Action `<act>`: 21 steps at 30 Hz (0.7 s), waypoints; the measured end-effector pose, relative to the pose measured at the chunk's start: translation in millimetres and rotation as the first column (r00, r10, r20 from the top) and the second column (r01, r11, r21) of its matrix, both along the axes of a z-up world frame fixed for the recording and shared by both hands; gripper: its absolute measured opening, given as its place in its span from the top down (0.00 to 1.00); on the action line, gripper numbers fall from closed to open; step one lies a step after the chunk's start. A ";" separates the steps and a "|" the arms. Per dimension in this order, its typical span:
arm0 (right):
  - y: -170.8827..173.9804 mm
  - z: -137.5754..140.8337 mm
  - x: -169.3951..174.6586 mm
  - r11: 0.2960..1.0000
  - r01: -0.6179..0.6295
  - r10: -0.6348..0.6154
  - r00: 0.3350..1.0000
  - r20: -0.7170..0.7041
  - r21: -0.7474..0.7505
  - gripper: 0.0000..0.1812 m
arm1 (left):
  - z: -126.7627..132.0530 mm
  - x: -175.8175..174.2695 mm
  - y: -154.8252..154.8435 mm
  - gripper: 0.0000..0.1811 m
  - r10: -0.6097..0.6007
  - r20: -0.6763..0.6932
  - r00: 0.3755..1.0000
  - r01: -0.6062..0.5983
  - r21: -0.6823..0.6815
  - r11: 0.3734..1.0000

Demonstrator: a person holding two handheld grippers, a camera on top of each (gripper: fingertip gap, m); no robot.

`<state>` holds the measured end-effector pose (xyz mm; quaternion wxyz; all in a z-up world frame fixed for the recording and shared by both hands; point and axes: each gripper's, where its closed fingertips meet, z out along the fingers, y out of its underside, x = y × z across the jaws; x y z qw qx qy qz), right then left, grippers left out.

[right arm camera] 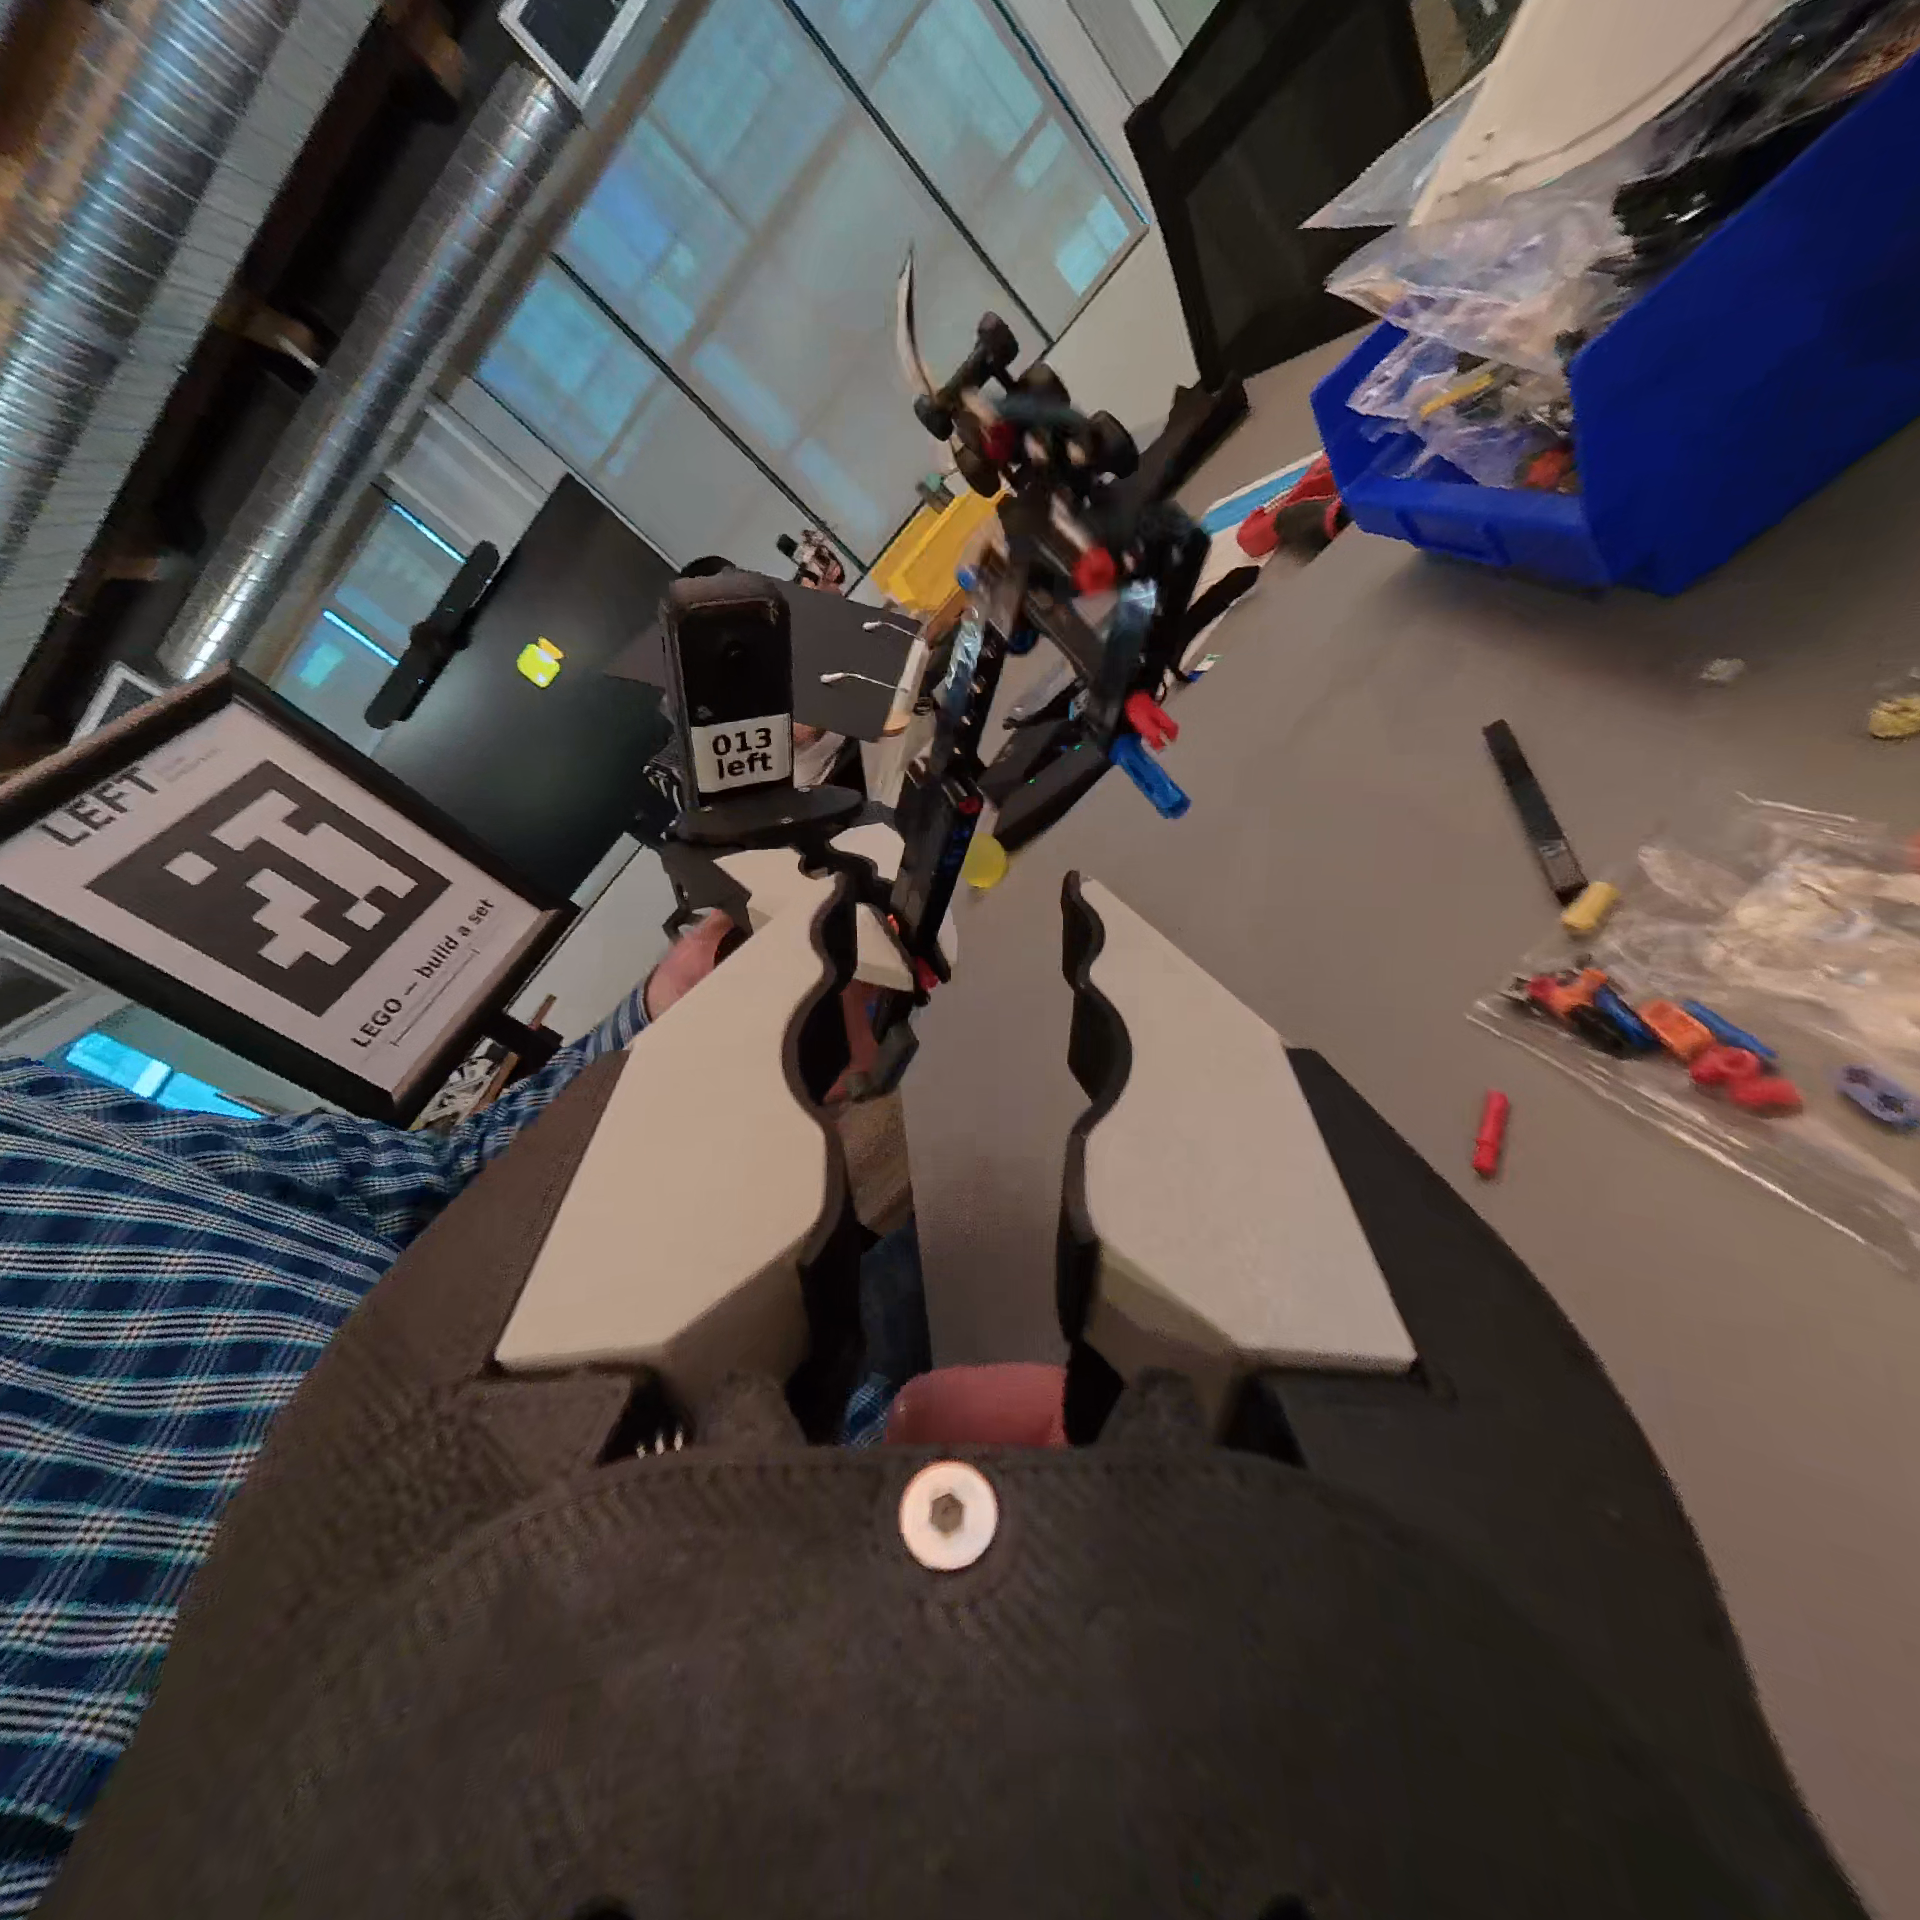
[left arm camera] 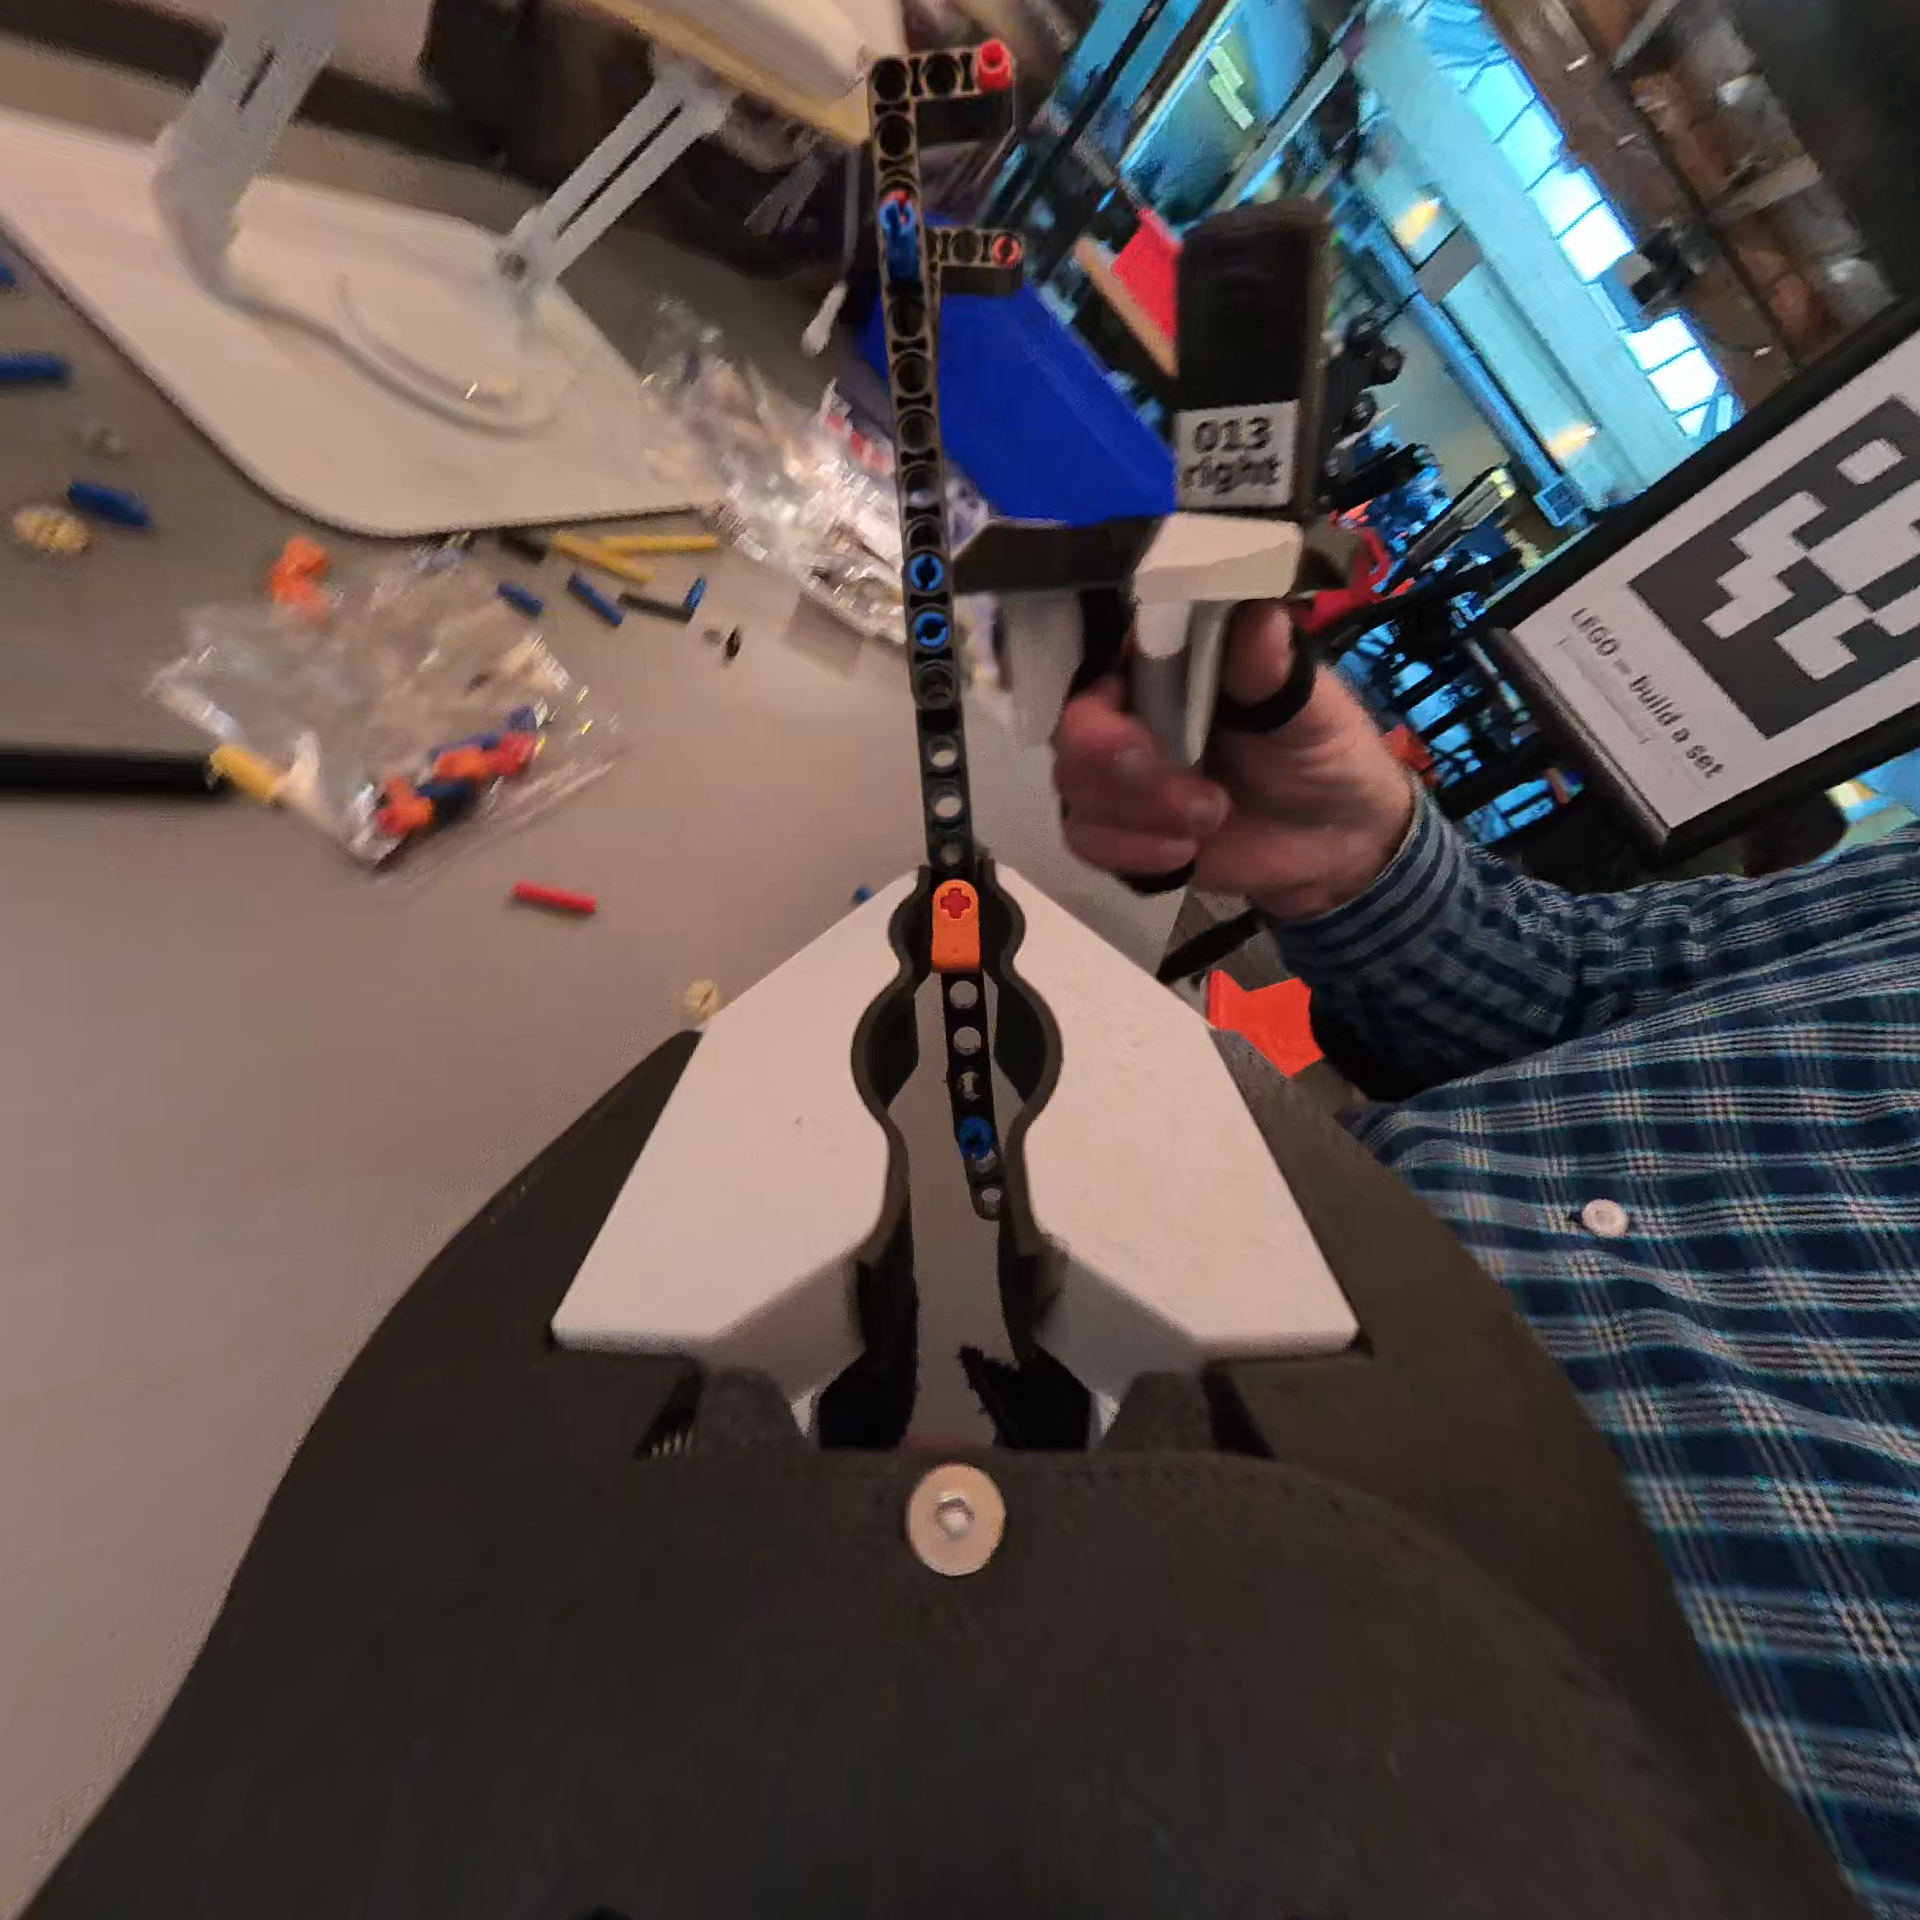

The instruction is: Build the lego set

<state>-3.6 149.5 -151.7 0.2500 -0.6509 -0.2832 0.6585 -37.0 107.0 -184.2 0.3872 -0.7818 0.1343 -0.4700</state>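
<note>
My left gripper (left arm camera: 954,883) is shut on a long black holed lego beam (left arm camera: 920,416) with blue pins. An orange connector (left arm camera: 954,925) on the beam sits right at the fingertips. The beam stands up and away from me, with short black arms and a red pin at its far end. In the right wrist view the beam (right arm camera: 956,748) joins a larger black build with wheels (right arm camera: 1039,436), held above the table by the left gripper (right arm camera: 899,935). My right gripper (right arm camera: 954,894) is open and empty, just short of the beam. It also shows in the left wrist view (left arm camera: 1008,613), beside the beam.
A blue bin (right arm camera: 1662,488) of bagged parts stands far right on the grey table. Clear bags of pieces (right arm camera: 1766,987) (left arm camera: 416,727), a loose red pin (right arm camera: 1491,1132), a black beam (right arm camera: 1532,810) and a white stand base (left arm camera: 343,343) lie about. A framed marker sign (right arm camera: 260,894) stands at the left. The left gripper's tips are roughly 7 cm from the right gripper's. The right tips stand about 30 cm off the white stand base (left arm camera: 343,343).
</note>
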 end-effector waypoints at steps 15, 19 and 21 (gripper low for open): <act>-9.1 -25.6 16.2 1.000 -0.003 0.001 0.997 0.073 0.027 0.82 | -120.9 -59.2 -33.5 0.97 0.034 -0.243 0.969 -0.132 -0.398 0.908; -10.9 -27.8 14.8 1.000 -0.013 0.012 0.997 0.073 0.020 0.83 | -129.3 -71.1 -28.9 0.93 0.076 -0.274 0.959 -0.183 -0.387 0.904; -11.1 -28.7 14.6 1.000 -0.014 0.012 0.997 0.076 0.022 0.83 | -131.8 -75.0 -29.4 0.87 0.079 -0.291 0.953 -0.193 -0.384 0.903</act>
